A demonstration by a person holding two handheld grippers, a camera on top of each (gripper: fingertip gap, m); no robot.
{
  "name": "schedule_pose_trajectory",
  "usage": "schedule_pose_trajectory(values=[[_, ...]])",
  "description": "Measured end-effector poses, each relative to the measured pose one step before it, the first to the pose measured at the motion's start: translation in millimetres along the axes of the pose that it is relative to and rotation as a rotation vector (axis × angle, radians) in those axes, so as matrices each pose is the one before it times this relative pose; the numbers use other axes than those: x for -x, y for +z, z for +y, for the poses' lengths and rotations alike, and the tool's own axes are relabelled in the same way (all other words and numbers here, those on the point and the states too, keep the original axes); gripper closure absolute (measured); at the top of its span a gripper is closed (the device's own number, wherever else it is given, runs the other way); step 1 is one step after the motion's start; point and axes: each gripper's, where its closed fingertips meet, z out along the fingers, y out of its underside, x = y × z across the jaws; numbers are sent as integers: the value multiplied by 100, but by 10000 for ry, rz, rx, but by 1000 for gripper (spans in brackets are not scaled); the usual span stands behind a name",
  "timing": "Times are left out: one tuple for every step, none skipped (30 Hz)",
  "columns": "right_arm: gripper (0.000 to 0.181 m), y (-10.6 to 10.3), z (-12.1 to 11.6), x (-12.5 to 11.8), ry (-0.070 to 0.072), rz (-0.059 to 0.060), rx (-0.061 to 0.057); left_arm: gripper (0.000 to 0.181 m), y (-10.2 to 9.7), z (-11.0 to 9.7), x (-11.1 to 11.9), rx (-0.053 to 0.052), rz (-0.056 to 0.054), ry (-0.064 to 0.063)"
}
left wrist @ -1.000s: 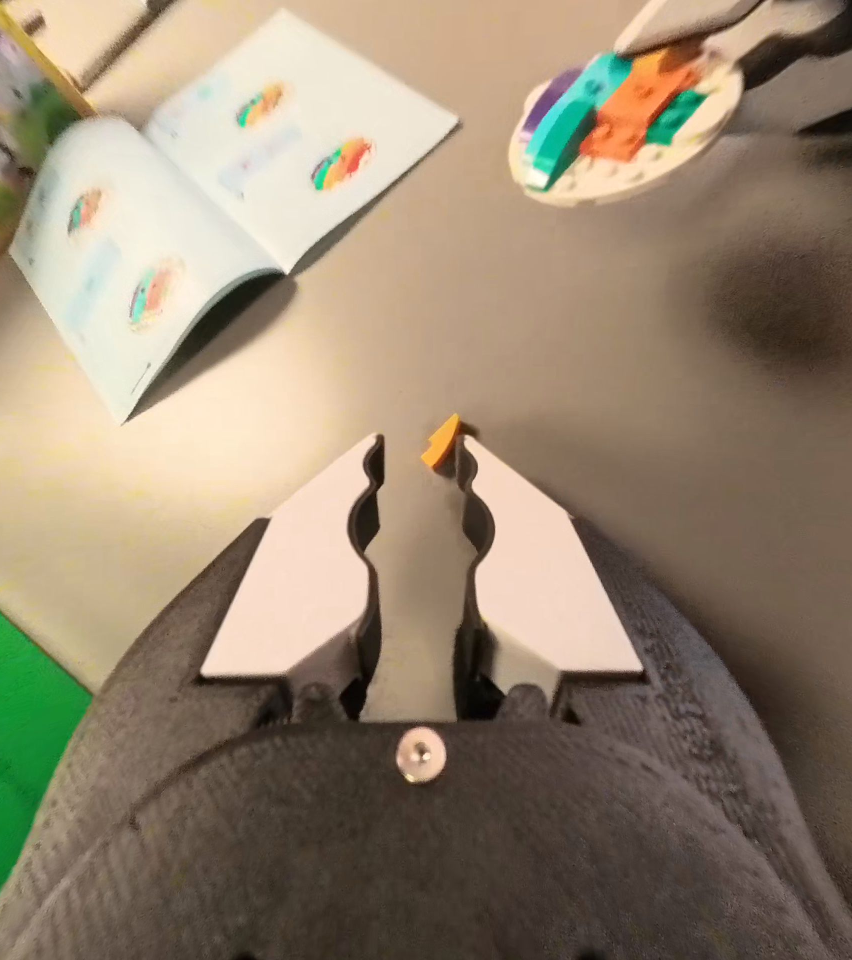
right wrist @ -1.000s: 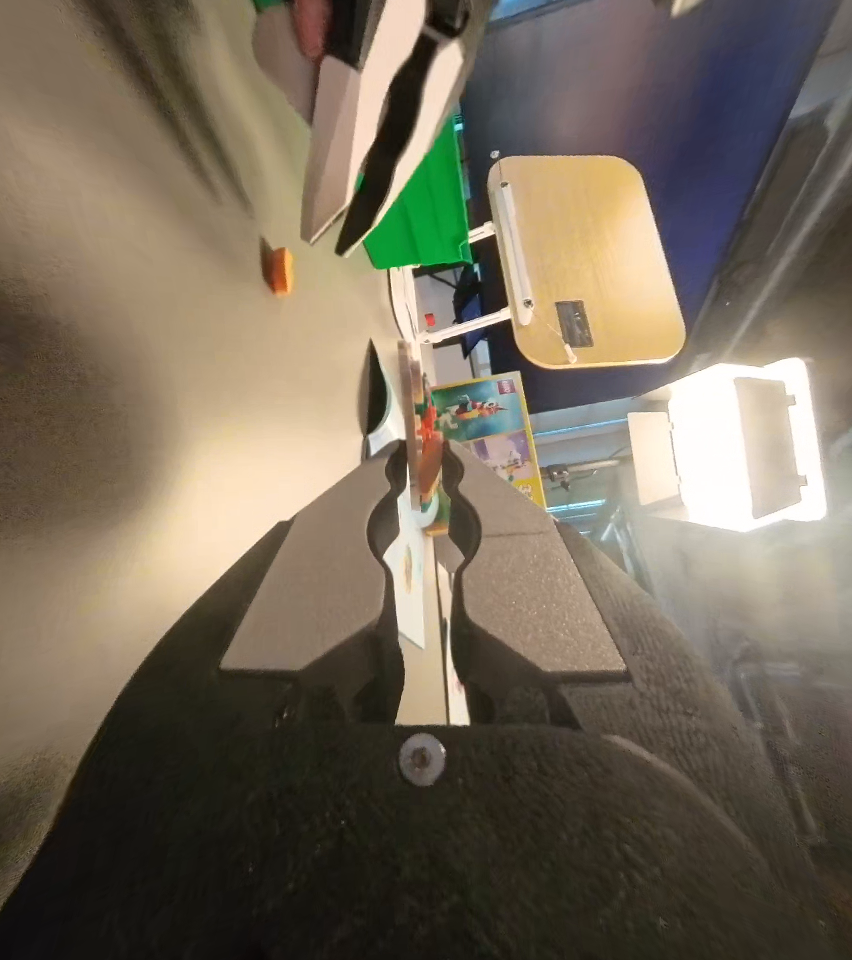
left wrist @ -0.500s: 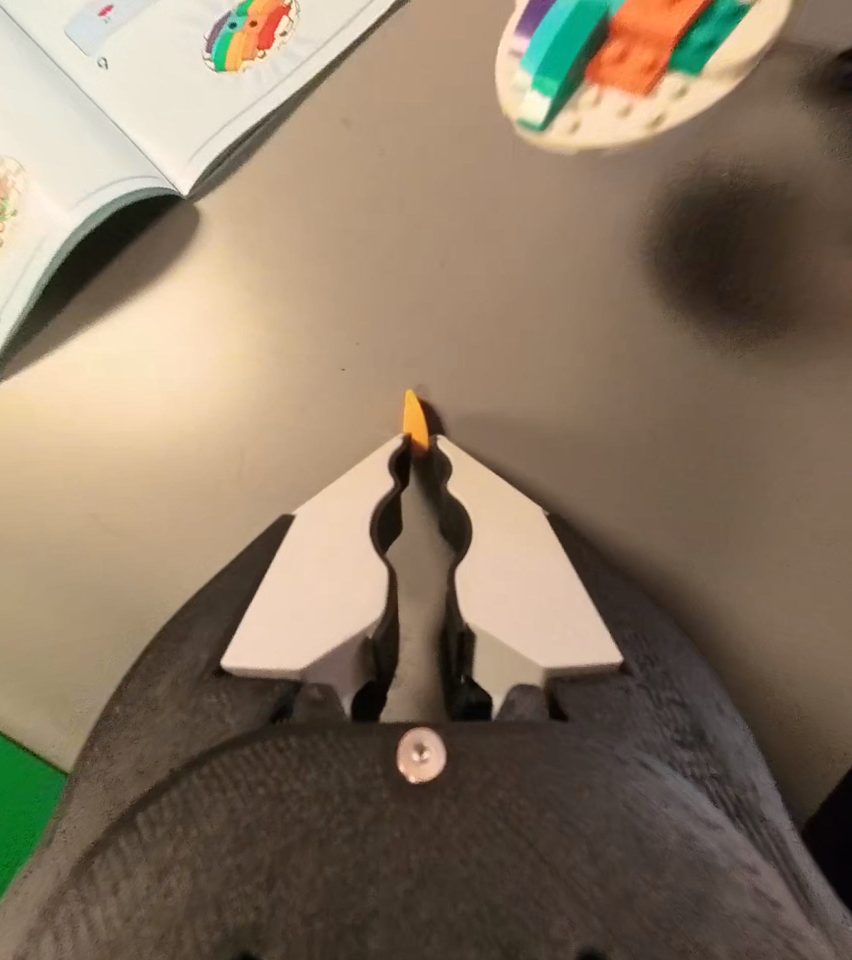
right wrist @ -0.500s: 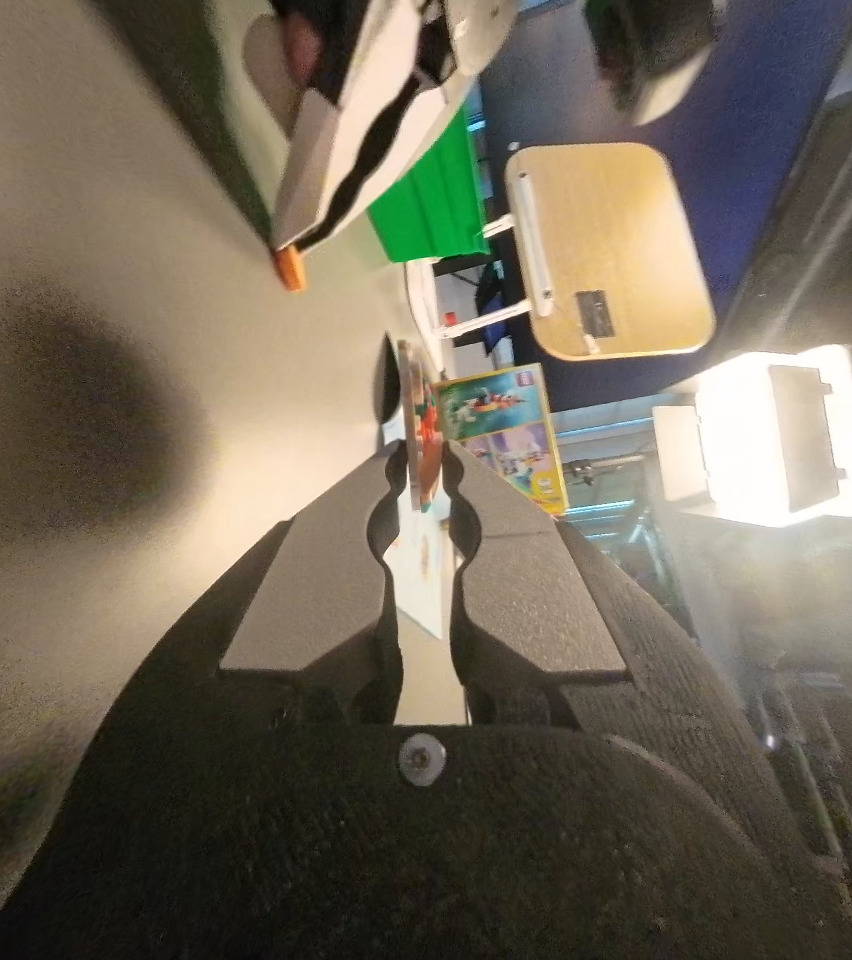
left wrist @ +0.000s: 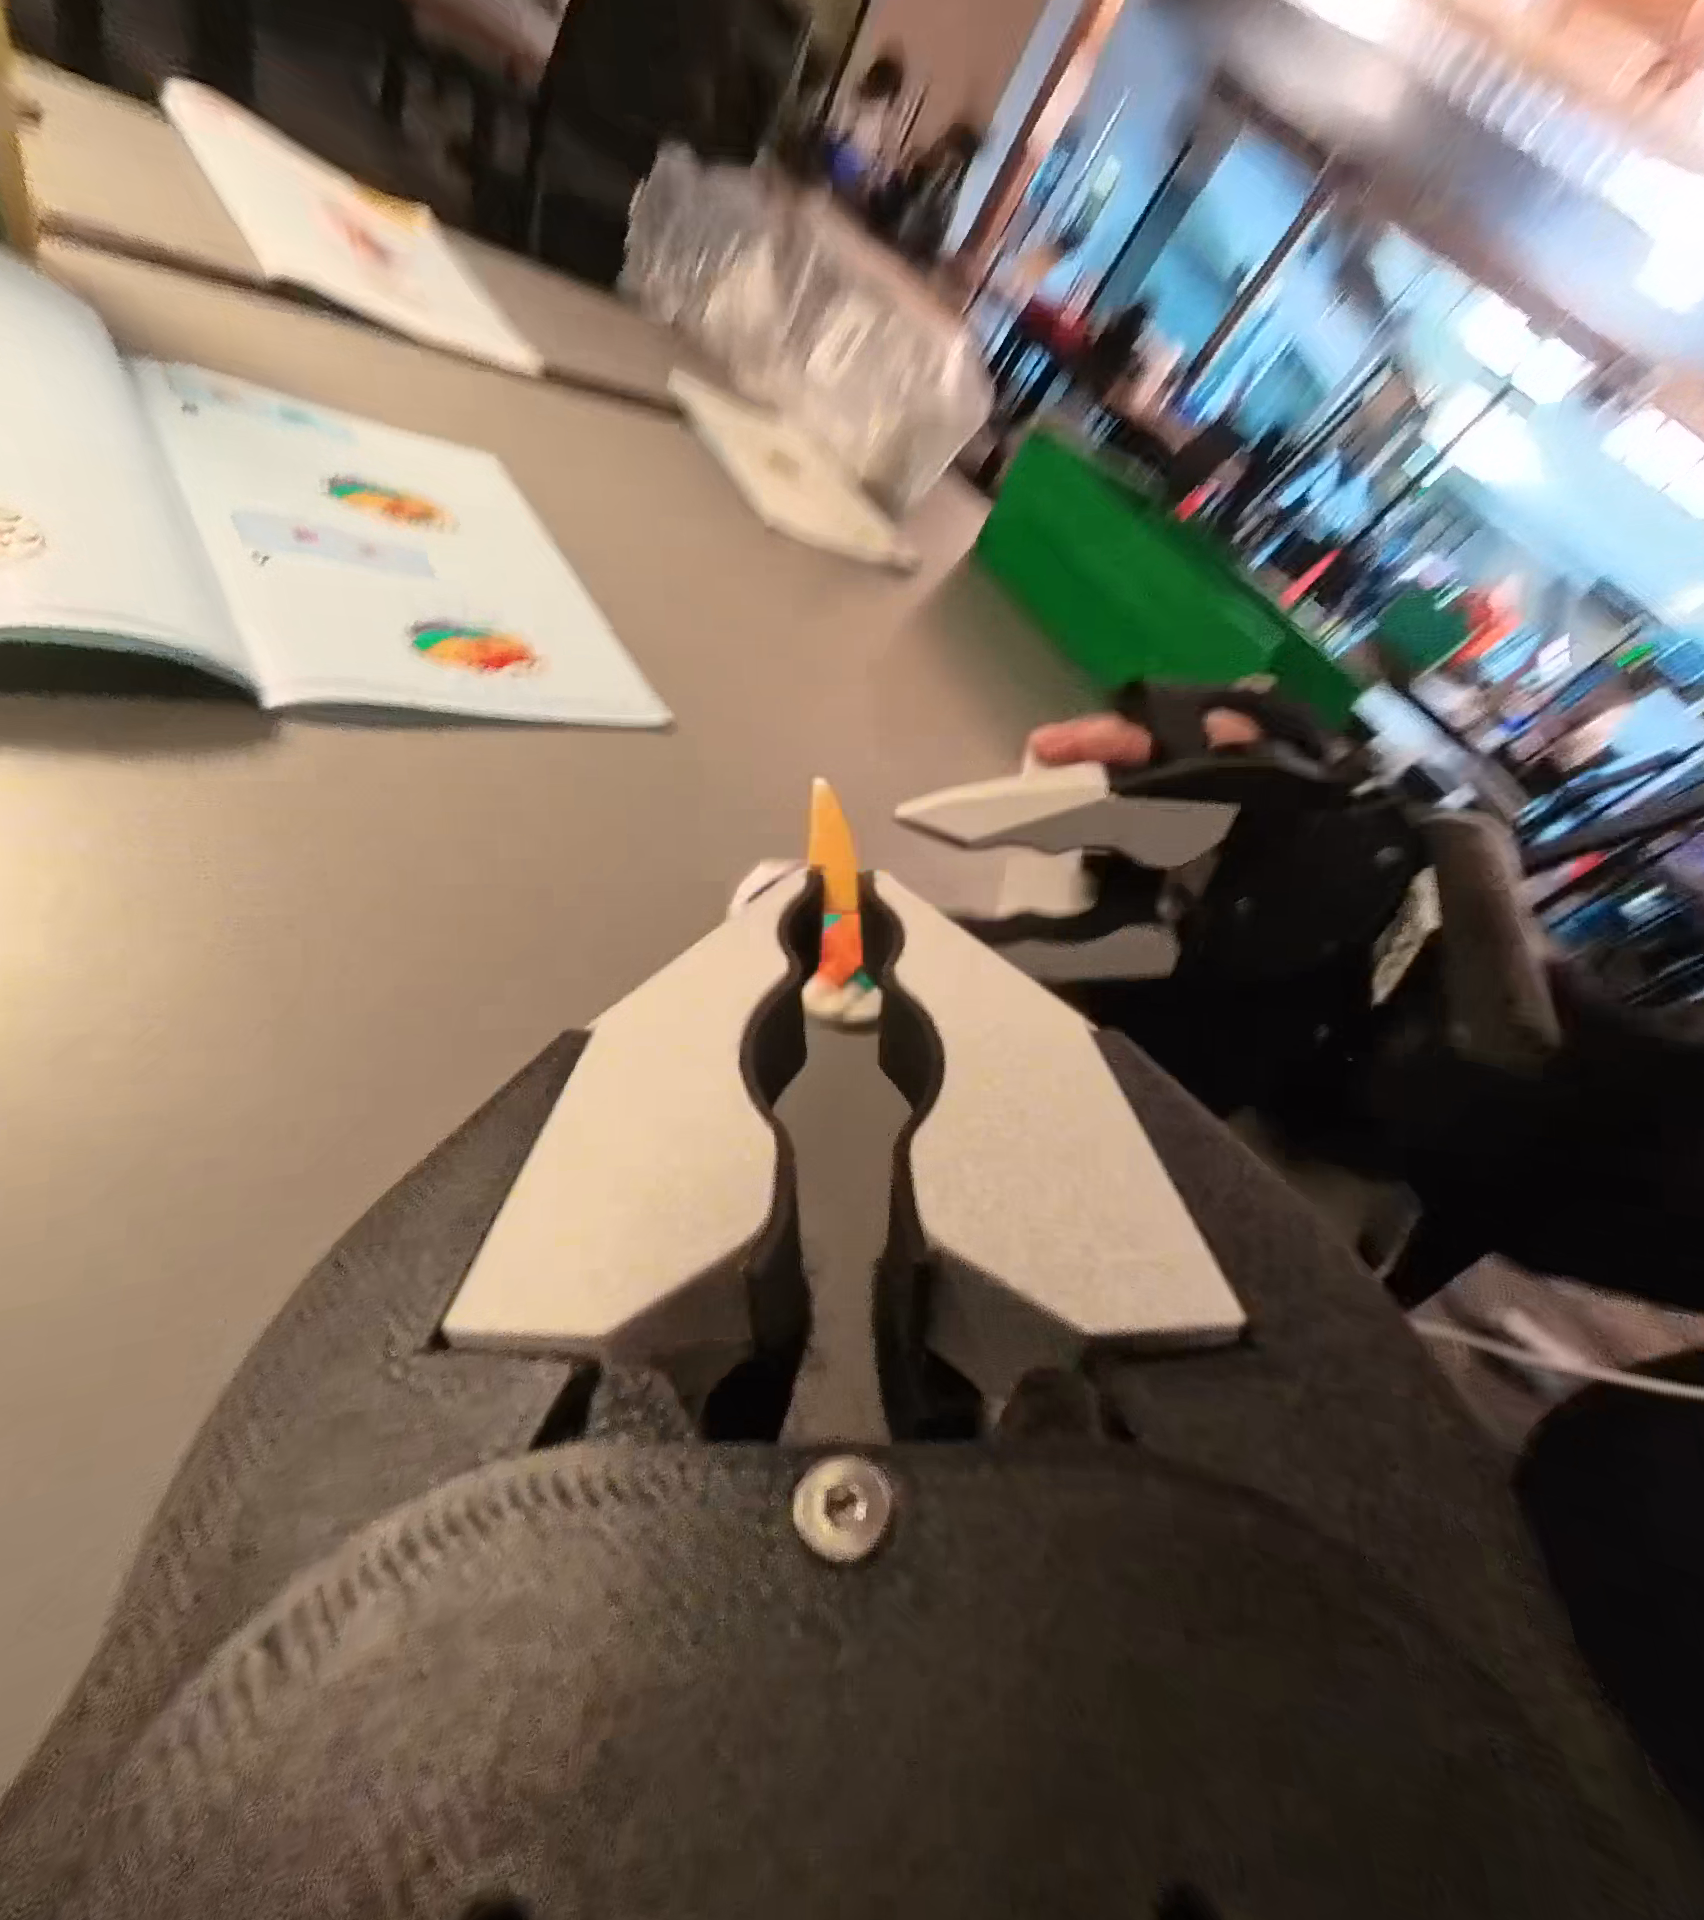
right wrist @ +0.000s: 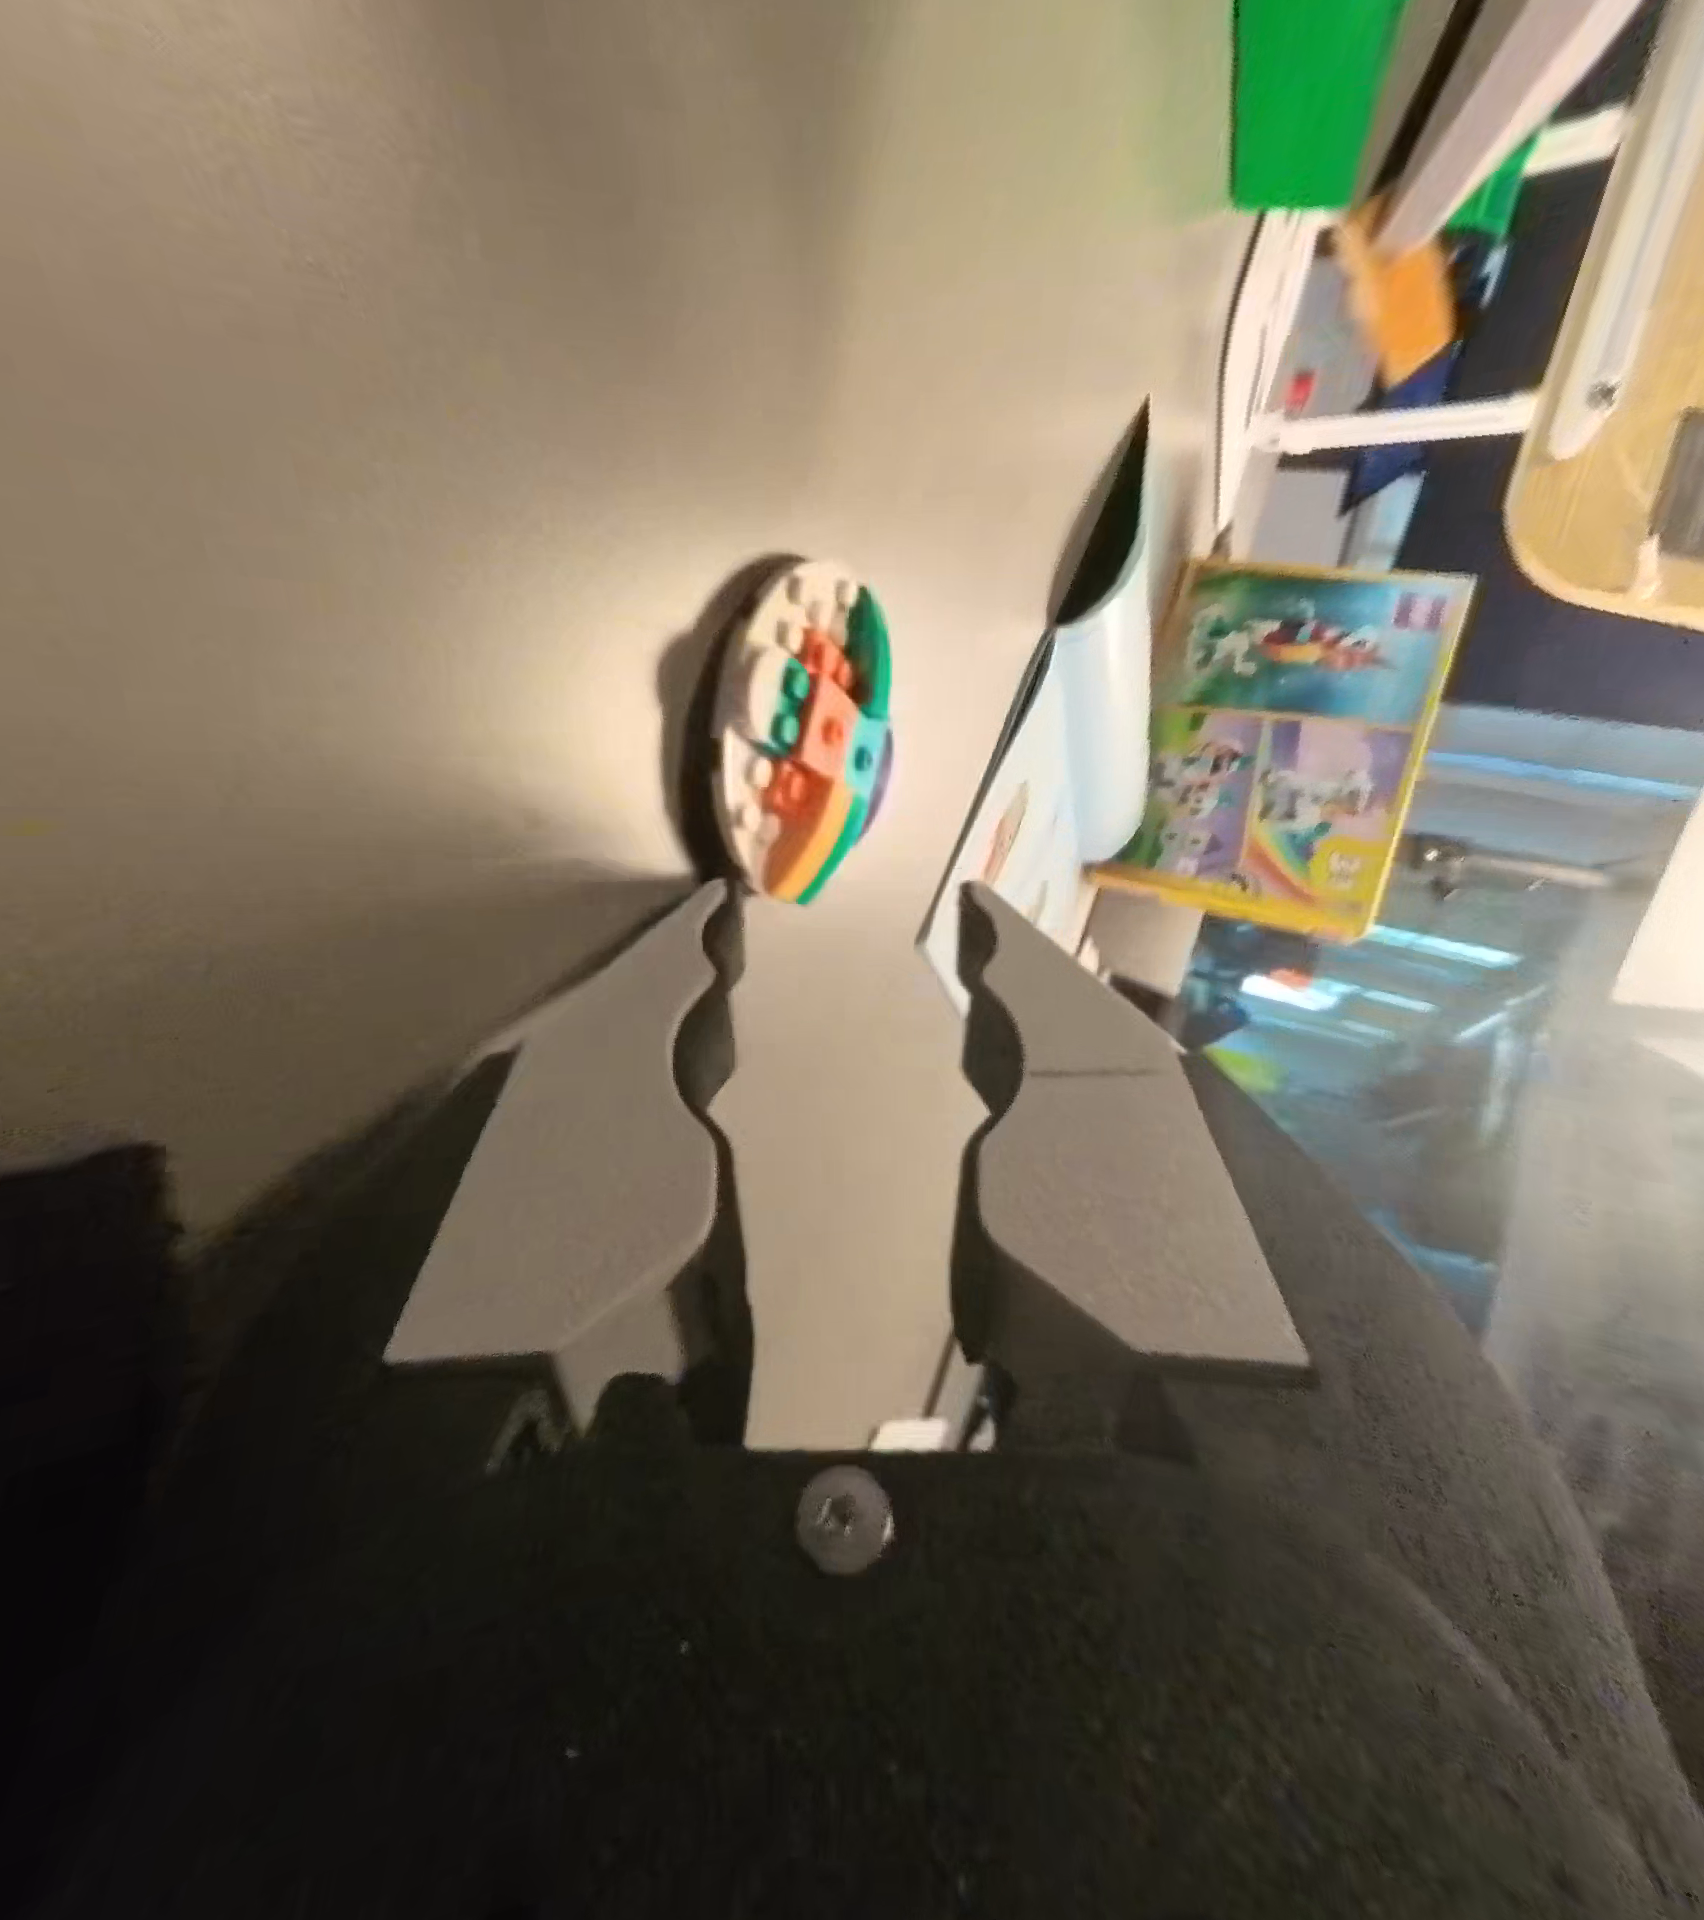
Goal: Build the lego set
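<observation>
Left gripper [left wrist: 840,891] pinches orange piece [left wrist: 830,850]; right gripper [right wrist: 840,906] wide, empty.

A green cloth [left wrist: 1128,582] drapes off the grey table's [left wrist: 204,935] far edge. A wooden tabletop [right wrist: 1679,312] stands beyond that edge, blurred.

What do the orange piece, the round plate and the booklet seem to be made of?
Orange piece: likely hard plastic, smooth and glossy, with a clean tapered edge.
Round plate: likely moulded plastic; white with regular studs and a slight sheen.
Booklet: paper, matt to satin; thin printed pages that curve at the fold.
</observation>
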Motion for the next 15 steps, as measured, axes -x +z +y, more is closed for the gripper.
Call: schedule_pose_trajectory(values=[[132, -947, 252, 158, 557, -201, 3, 175, -176, -632, -854, -567, 438, -104], [126, -907, 336, 262, 705, -232, 27, 175, -162, -542, -567, -484, 183, 119], [119, -849, 248, 243, 873, -181, -83, 175, -164, -494, -541, -426, 104, 417], [119, -813, 151, 127, 1234, -133, -196, 175, -167, -502, -544, -425, 44, 728], [124, -751, 27, -510, 1726, 127, -220, 176, -202, -436, -253, -344, -225, 896], [136, -651, -623, -732, 2074, 105, -357, 176, -216, -405, -286, -272, -265, 1076], [140, -526, -2019, -233, 2327, -224, -805, 176, -171, -281, -278, -162, -302, 1153], [145, -431, -3342, 686, 2464, -635, -1407, 176, -170, -170, 131, -68, -602, 1078], [149, 46, -3199, 1312, 2299, -753, -1370, 176, -171, -256, -91, -143, -453, 1033], [148, 525, -2133, 1704, 1526, -754, -958, 176, -205, -345, -94, -183, -425, 884], [149, 866, -978, 1101, 868, -232, -502, 176, -210, -356, -132, -166, -331, 740], [147, 1004, -140, 694, 504, -39, -119, 176, -193, -348, -428, -180, -46, 553], [145, 939, -2, 835, 309, -244, -126, 176, -254, -396, -502, -204, 95, 287], [146, 780, 118, 373, 374, -70, -65, 176, -220, -276, -472, -136, 153, 136], [149, 502, -121, 170, 195, -13, -208, 176, -216, -185, -296, -92, 102, 34]])
